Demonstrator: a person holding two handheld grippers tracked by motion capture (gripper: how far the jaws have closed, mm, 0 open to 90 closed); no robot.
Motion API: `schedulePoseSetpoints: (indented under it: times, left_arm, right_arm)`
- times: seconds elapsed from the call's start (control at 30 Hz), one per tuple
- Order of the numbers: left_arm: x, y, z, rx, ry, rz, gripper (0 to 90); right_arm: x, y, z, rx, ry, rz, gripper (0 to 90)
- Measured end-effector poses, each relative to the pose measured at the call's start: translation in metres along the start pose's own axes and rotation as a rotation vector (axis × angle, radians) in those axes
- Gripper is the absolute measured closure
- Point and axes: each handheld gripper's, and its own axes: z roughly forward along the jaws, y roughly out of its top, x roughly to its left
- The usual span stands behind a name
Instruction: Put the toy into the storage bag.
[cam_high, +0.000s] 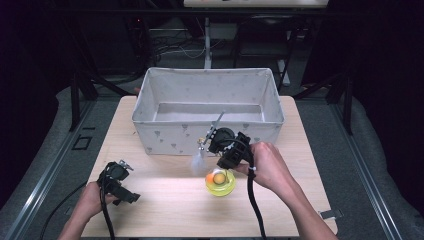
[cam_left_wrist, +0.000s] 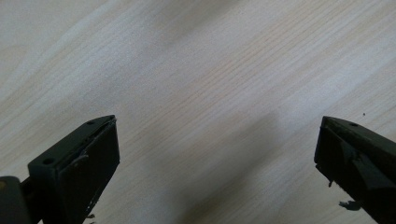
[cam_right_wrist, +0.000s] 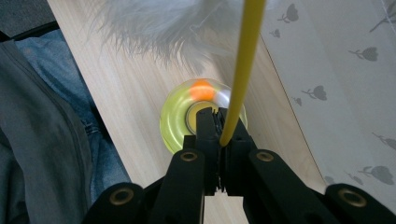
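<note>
1. Nearest the person, the left gripper (cam_high: 121, 172) sits low over the front-left of the wooden counter (cam_high: 165, 210), held in the left hand (cam_high: 92, 199); in the left gripper view its jaws stand wide apart with bare wood between them.
2. Over to the right hand (cam_high: 270, 165): it holds the right gripper (cam_high: 220, 136) above the middle of the counter, tilted toward the far side.
3. In the right gripper view the right gripper (cam_right_wrist: 219, 128) has its jaws pressed together on a thin yellow stick (cam_right_wrist: 243, 70), which runs up and out of the top of that view.
4. Just under it lies a round yellow-green toy (cam_high: 220, 182) on the counter, an orange ball (cam_high: 210, 177) at its rim.
5. A white feathery tuft (cam_high: 198, 161) hangs just left of the right gripper, close to the toy; it may be fixed to the stick's end, but the blur hides the join.
6. Beyond sits a pale fabric bin (cam_high: 165, 137) with small grey prints, open on top, on the far half of the counter.
</note>
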Motion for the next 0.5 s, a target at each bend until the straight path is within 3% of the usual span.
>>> schedulePoseSetpoints:
  times: [0.5]
  left_arm:
    - [0.000,0.000,0.000,0.001,0.000,0.001,0.2]
  right_arm:
    - [-0.006,0.006,-0.019,-0.018,0.027,-0.009,88.2]
